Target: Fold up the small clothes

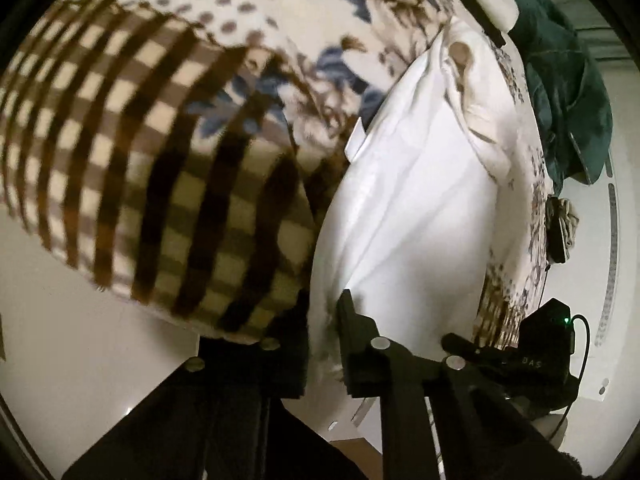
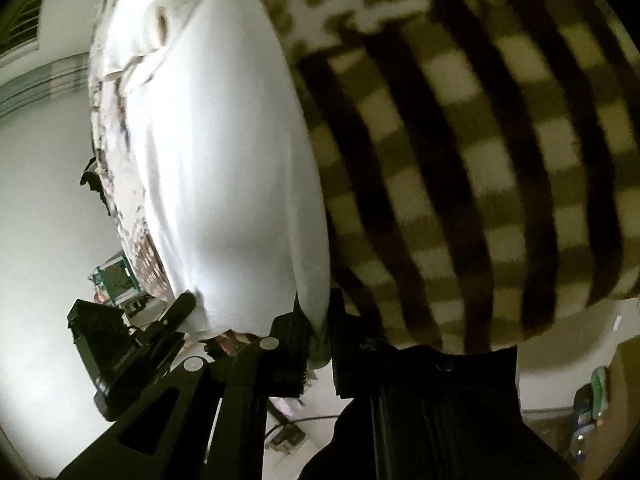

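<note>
A white garment [image 1: 420,200] lies stretched over a blanket [image 1: 140,140] patterned with brown checks and blue-brown flowers. Its crumpled, frilled end is on the far side. My left gripper [image 1: 323,344] is shut on the garment's near edge, with white cloth pinched between its black fingers. In the right wrist view the same garment [image 2: 224,140] runs up the middle. There my right gripper [image 2: 318,336] is shut on the other near corner, beside the checked blanket [image 2: 480,160]. Each gripper shows in the other's view: the right gripper [image 1: 454,342] and the left gripper [image 2: 186,306], both at the hem.
A dark green garment [image 1: 560,92] is heaped at the far right of the blanket. A small pale cloth bundle [image 1: 564,220] hangs near the edge. Pale floor surrounds the blanket. Bottles [image 2: 592,412] stand on the floor at lower right, and a green frame-like object [image 2: 116,276] at left.
</note>
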The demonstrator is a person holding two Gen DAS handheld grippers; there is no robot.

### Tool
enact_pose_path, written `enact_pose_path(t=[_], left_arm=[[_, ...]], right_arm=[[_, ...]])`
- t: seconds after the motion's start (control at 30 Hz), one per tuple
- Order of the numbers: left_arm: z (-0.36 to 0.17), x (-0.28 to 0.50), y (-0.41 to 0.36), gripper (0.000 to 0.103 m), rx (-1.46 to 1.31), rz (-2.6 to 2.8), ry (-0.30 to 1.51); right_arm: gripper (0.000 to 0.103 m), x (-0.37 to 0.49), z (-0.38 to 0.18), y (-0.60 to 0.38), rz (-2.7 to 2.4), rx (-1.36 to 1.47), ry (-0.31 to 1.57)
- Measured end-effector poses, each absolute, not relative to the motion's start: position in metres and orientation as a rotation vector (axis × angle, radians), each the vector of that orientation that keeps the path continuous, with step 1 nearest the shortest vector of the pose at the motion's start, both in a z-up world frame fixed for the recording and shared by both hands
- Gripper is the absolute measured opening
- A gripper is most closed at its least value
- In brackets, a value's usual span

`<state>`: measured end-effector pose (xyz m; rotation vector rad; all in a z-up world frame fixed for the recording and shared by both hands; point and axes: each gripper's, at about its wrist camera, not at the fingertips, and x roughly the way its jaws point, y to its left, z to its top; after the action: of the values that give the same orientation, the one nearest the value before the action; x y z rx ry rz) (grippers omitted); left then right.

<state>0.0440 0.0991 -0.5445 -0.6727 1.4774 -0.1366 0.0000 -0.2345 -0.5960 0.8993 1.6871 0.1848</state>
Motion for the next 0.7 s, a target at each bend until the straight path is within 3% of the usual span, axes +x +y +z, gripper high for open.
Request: enact_pose_path(t=[0.1,0.43,0.7], left_arm=[[-0.53,0.042,0.102,0.005,-0.721,-0.128,1.463],[-0.496,0.087,0.105,0.004,-0.943,-0.195,1.341],[-0.511,0.088,0.117,0.004,-0.935,-0.21,1.414]], right_arm=[[0.008,-0.001,-0.578,-0.235,0.208,0.902,1.653],[0.008,0.045,-0.508,-0.238,0.293,0.952,1.491],[0.008,0.073,-0.512,-0.246,0.252,0.893,1.509]])
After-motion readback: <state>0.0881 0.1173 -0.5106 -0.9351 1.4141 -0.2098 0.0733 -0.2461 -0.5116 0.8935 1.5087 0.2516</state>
